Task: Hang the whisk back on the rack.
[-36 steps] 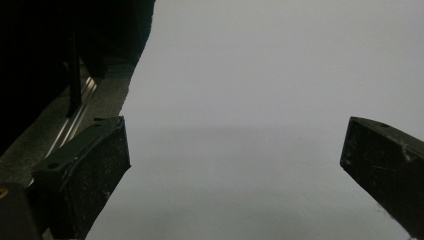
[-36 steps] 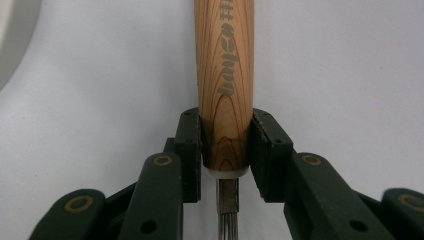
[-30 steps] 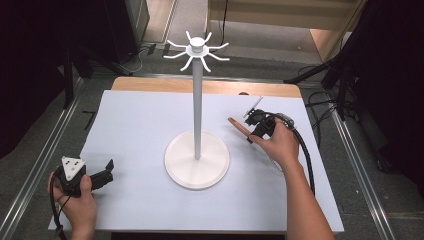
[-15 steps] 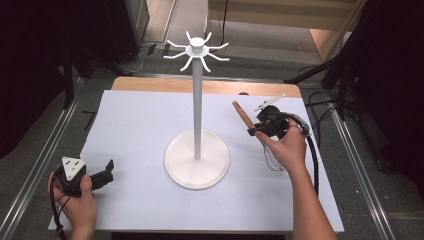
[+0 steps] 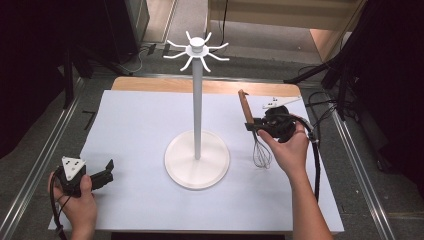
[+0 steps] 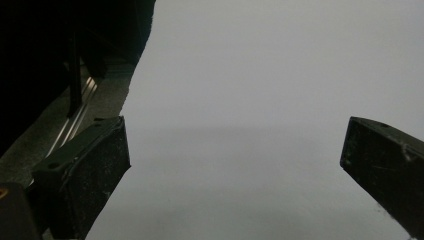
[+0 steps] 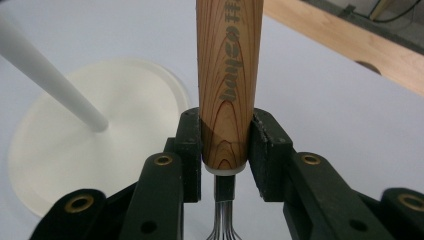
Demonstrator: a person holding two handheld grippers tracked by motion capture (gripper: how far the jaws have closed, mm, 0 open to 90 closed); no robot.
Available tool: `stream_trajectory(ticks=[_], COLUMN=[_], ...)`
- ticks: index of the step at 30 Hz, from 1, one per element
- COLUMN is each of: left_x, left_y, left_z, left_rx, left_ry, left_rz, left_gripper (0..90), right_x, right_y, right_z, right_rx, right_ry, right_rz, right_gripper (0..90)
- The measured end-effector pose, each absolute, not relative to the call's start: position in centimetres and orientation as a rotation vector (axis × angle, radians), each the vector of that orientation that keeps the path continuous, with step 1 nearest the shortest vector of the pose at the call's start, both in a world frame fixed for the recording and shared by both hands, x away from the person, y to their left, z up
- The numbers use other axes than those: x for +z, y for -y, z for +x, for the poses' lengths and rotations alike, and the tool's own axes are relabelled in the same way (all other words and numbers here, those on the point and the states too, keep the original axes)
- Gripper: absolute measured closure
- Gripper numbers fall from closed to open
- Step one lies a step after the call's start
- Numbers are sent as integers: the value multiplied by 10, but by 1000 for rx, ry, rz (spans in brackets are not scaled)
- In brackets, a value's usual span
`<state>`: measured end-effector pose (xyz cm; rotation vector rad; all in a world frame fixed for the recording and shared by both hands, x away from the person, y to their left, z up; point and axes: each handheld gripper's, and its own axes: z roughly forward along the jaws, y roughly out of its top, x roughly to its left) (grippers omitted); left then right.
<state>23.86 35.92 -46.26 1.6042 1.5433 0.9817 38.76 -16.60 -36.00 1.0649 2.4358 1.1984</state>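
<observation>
A whisk with a wooden handle (image 5: 245, 107) and a wire head (image 5: 261, 152) hangs above the right side of the table, handle up and wires down. My right gripper (image 5: 253, 125) is shut on the lower end of that handle (image 7: 228, 95), with one pad on each side. Left of it stands a white rack: a round base (image 5: 197, 160), a tall pole (image 5: 198, 110) and several hooks at the top (image 5: 196, 49). My left gripper (image 5: 106, 170) rests at the table's front left, open, with only the white tabletop between its fingers (image 6: 95, 165).
White sheet (image 5: 140, 130) covers the table, with a wooden strip (image 5: 150, 85) along the far edge. Metal rails (image 5: 360, 165) run down both sides. Cables (image 5: 316, 165) trail from the right gripper.
My right gripper has lifted the whisk off the table and turned it from lying flat to nearly upright, handle up. The left hand has kept still.
</observation>
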Motion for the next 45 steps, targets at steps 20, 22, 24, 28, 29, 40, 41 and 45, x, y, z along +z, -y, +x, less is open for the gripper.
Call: stream_trajectory(ticks=[20,22,24,28,29,40,41,45], left_x=[-463,-463,-463,-463,-463,-463,-463,-463], left_y=[-359,-359,-359,-359,-359,-359,-359,-359], left_z=[239,239,239,239,239,239,239,239], left_rx=[983,984,983,984,985,987,987,986], left_ry=[-1543,-1543,-1543,-1544,-1545,-1547,-1549,-1548], left_rz=[1604,1604,1605,1603,1602,1602,1601,1598], left_gripper=[1,1,1,1,1,1,1,1], right_x=[-332,-330,-328,-325,-325,-316,-316,-311], right_y=[164,164,165,164,163,162,162,161], right_z=[353,351,349,346,345,335,333,329], right_rx=[1554,1582,1605,1641,1629,1740,1751,1778], right_ry=[-2211,-2193,-2173,-2178,-2179,-2089,-2079,-2040], right_rz=[950,947,945,885,870,787,792,782], right_gripper=[706,706,706,706,706,705,705,705])
